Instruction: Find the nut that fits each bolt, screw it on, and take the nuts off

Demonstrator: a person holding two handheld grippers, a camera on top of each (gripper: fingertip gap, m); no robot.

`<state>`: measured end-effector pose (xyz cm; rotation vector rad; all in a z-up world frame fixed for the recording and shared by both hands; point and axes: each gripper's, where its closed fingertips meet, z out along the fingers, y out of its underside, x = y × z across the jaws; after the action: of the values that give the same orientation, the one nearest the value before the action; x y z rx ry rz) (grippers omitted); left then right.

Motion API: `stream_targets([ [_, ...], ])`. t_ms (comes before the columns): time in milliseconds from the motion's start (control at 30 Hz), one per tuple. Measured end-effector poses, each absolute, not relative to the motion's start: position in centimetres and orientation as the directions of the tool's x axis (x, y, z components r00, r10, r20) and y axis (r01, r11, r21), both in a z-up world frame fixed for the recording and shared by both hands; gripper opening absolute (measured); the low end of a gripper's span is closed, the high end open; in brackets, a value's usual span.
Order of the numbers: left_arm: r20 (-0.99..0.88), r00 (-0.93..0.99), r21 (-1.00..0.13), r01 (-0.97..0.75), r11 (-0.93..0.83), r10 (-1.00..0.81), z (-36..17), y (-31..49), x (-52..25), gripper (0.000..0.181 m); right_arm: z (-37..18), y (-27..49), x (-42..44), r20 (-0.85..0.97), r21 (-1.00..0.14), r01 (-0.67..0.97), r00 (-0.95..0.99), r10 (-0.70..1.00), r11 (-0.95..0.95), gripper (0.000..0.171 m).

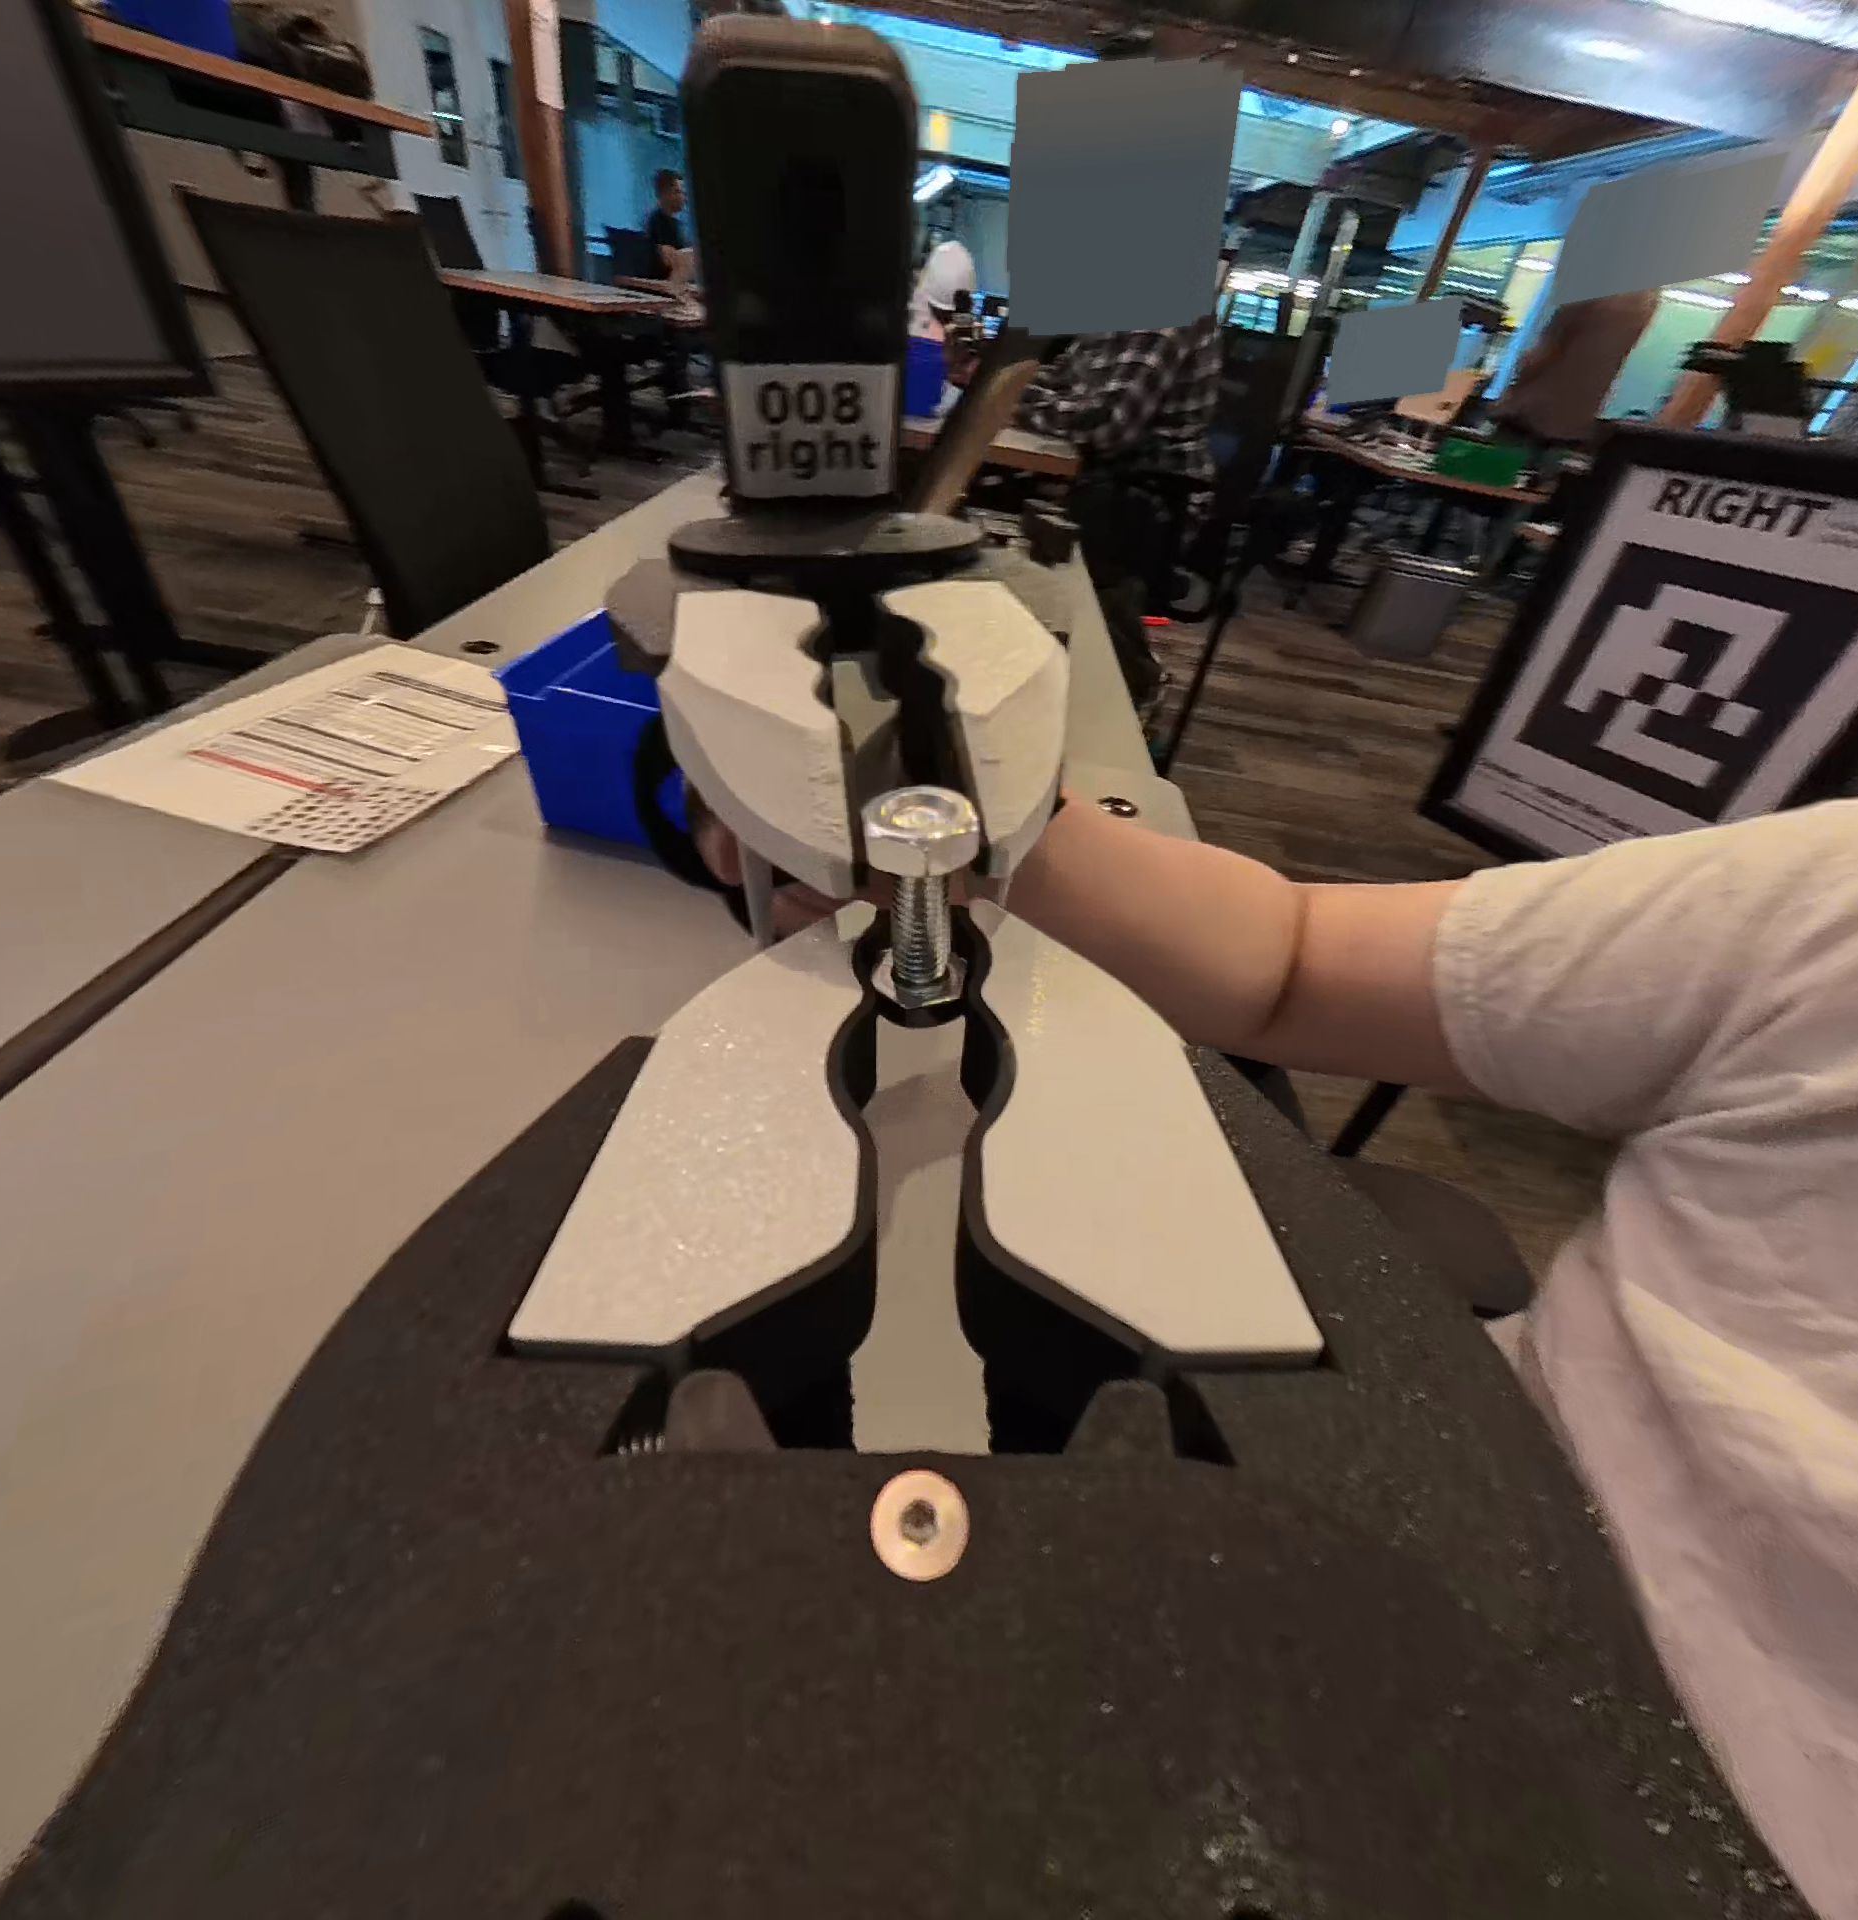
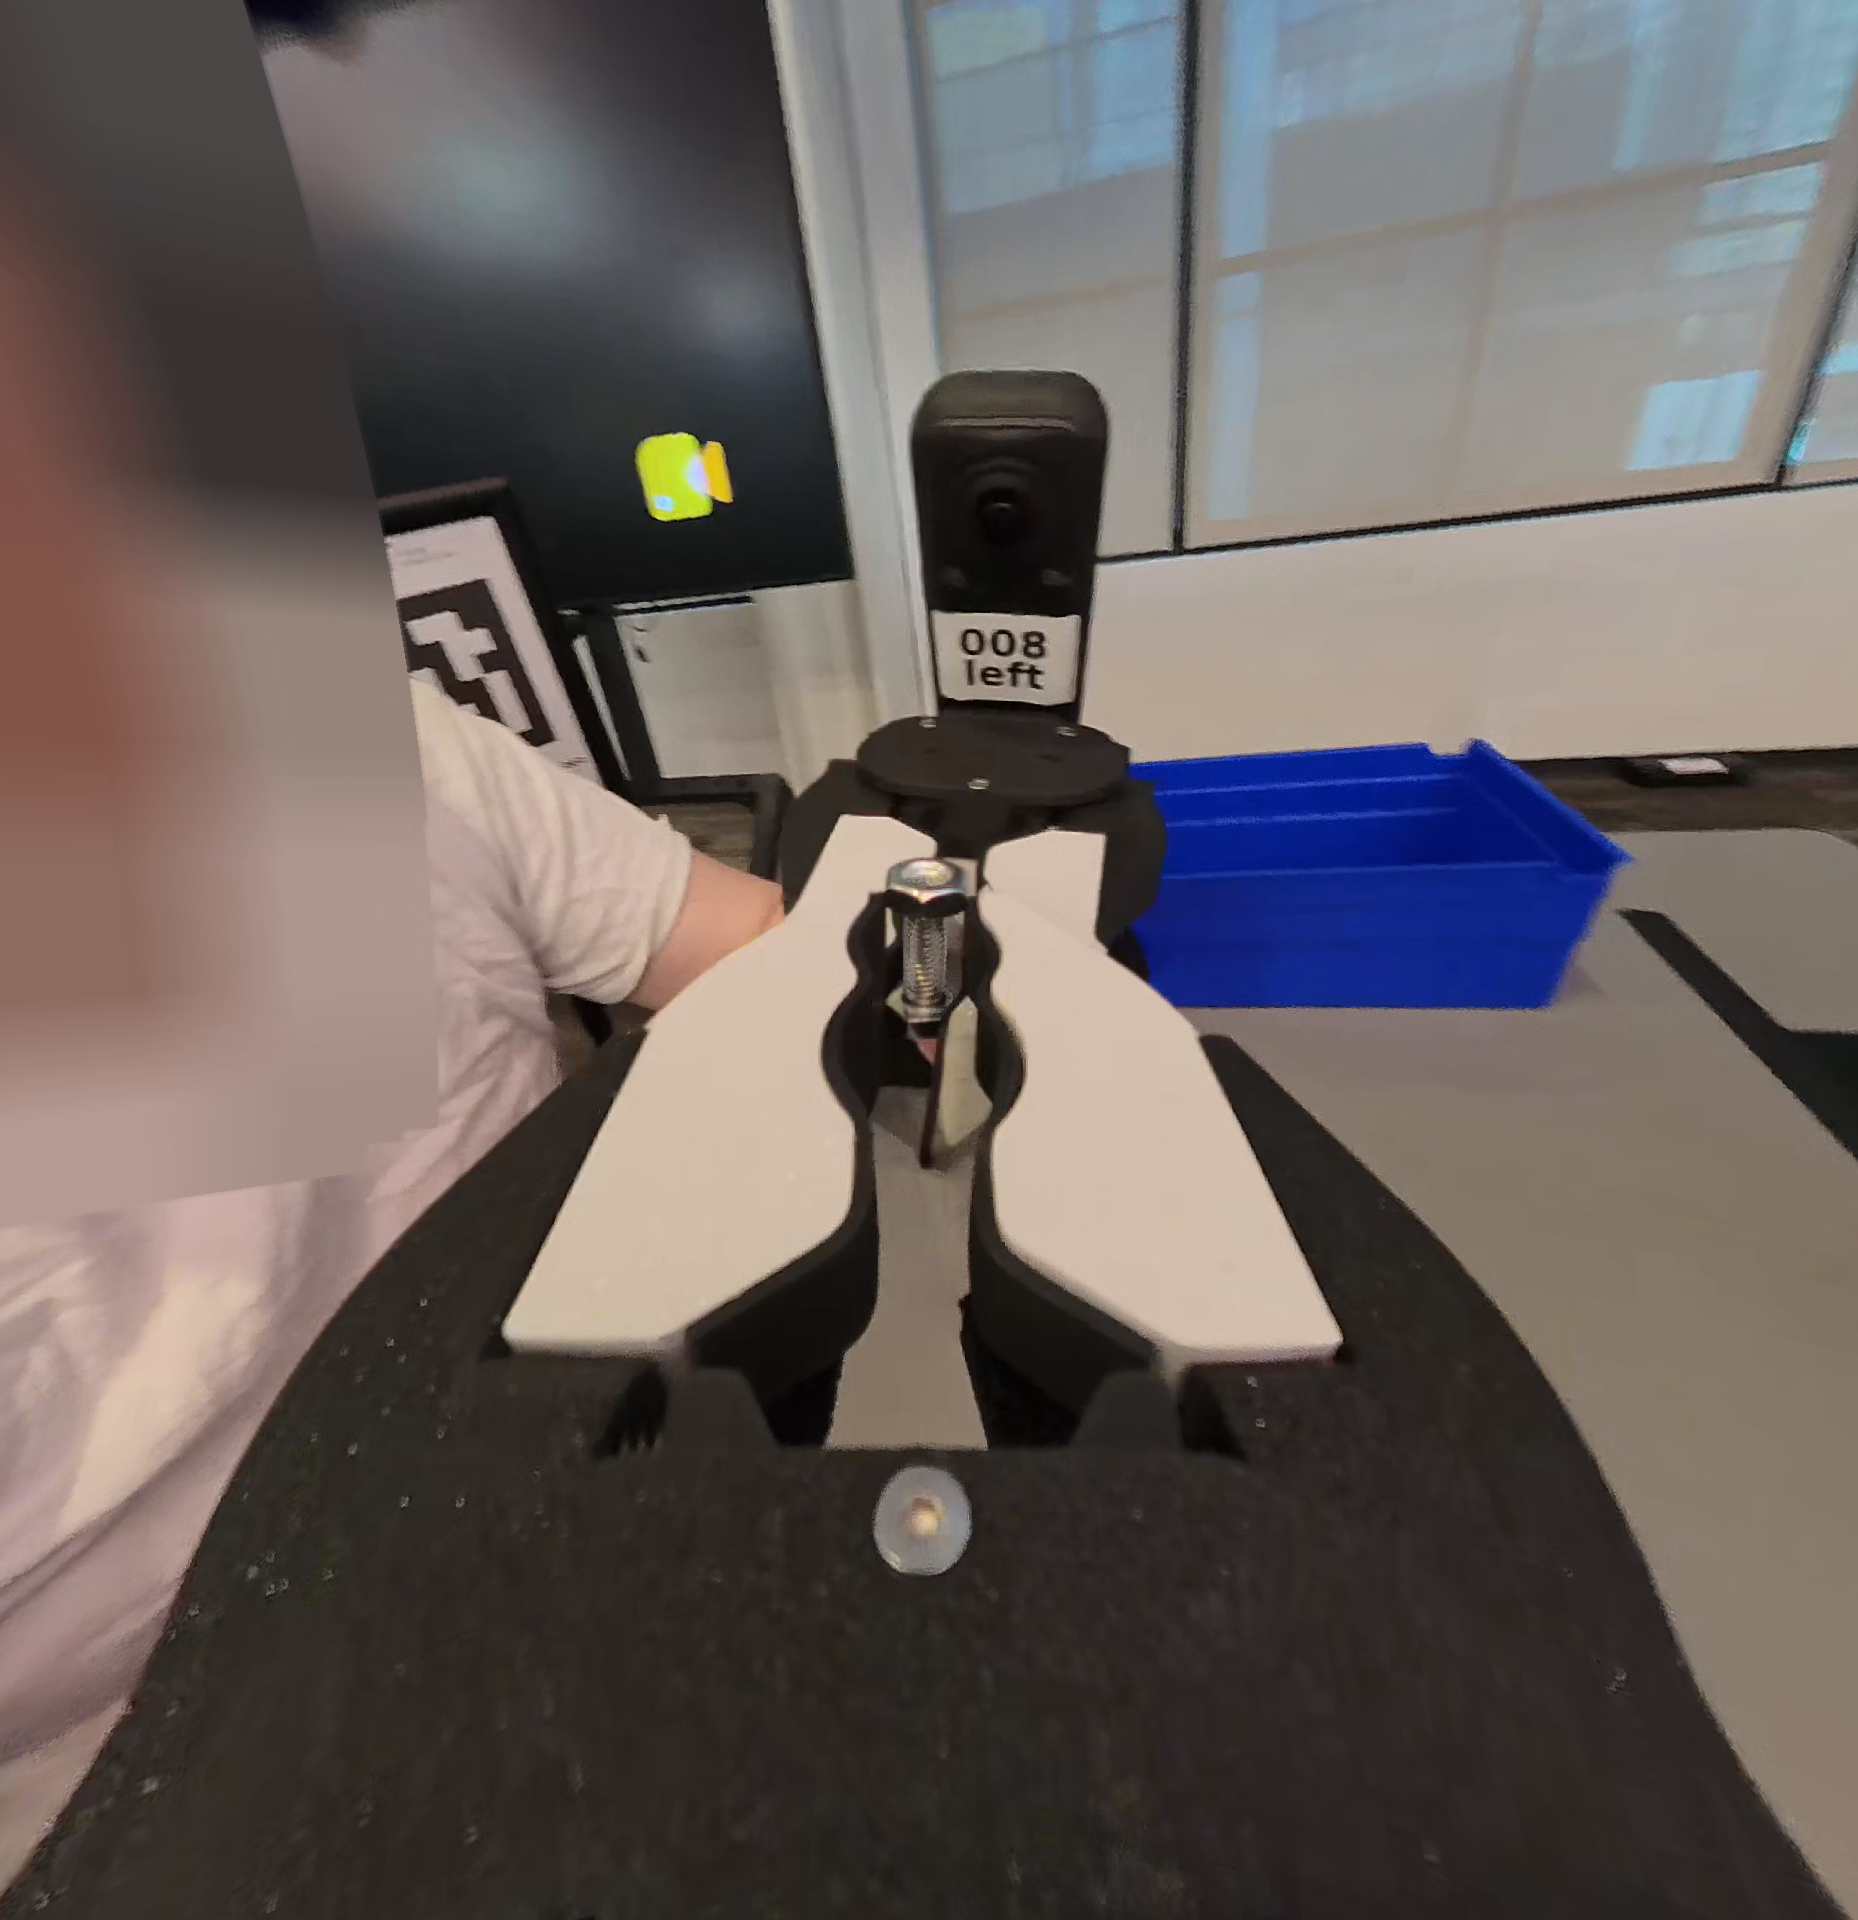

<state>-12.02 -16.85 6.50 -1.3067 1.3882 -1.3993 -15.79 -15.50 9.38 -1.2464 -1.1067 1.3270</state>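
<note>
Item under inspection: one zinc-bright hex bolt (image 1: 917, 914) with a matching nut (image 1: 927, 985) on its thread. The assembly is held in the air over the grey worktop (image 1: 385, 1039), head uppermost. It touches no surface.

My left gripper (image 1: 920, 971) is clenched on the nut, whose flats sit in the notch of the fingers. My right gripper (image 2: 923, 904) is clamped at the bolt head and faces the left one tip to tip. The blue bin (image 2: 1372, 914) stands apart, towards the worktop's far edge. A printed sheet (image 1: 312, 748) lies beside it.

Finding: the nut sits near the thread's end, with most of the shank bare between nut and head. In my judgement it is engaged by only a few turns. I cannot tell from this whether it is going on or coming off.

Handling: both parts are steel, so they are rigid, small, dense for their size and smooth enough to slip. I should grip them on opposite flats, never on the thread or the corners. The two axes must stay in line or the thread may bind. If the nut comes free it will likely drop and roll.
</note>
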Motion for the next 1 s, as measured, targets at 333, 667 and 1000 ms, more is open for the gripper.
stream_targets([
  [333, 0.122, -0.047, -0.984, -0.133, -0.115, -0.991, 6.4, -14.7, -12.1, 0.011, 10.4, -13.8, -15.3, -0.038, -0.998, -0.058, 0.207, 0.978, -0.027, 0.035],
  [667, 0.102, 0.175, -0.983, -0.132, -0.126, -0.979, 5.6, -11.4, -12.7, 0.010, 9.5, -10.9, -15.8, 0.029, -0.999, 0.054, 0.588, 0.808, -0.003, 0.036],
  [1000, 0.084, 0.037, -0.988, -0.124, -0.088, -0.996, 6.5, -13.7, -12.4, 0.011, 9.3, -12.7, -16.5, 0.000, -0.997, 0.075, 0.428, 0.904, -0.035, 0.013],
])
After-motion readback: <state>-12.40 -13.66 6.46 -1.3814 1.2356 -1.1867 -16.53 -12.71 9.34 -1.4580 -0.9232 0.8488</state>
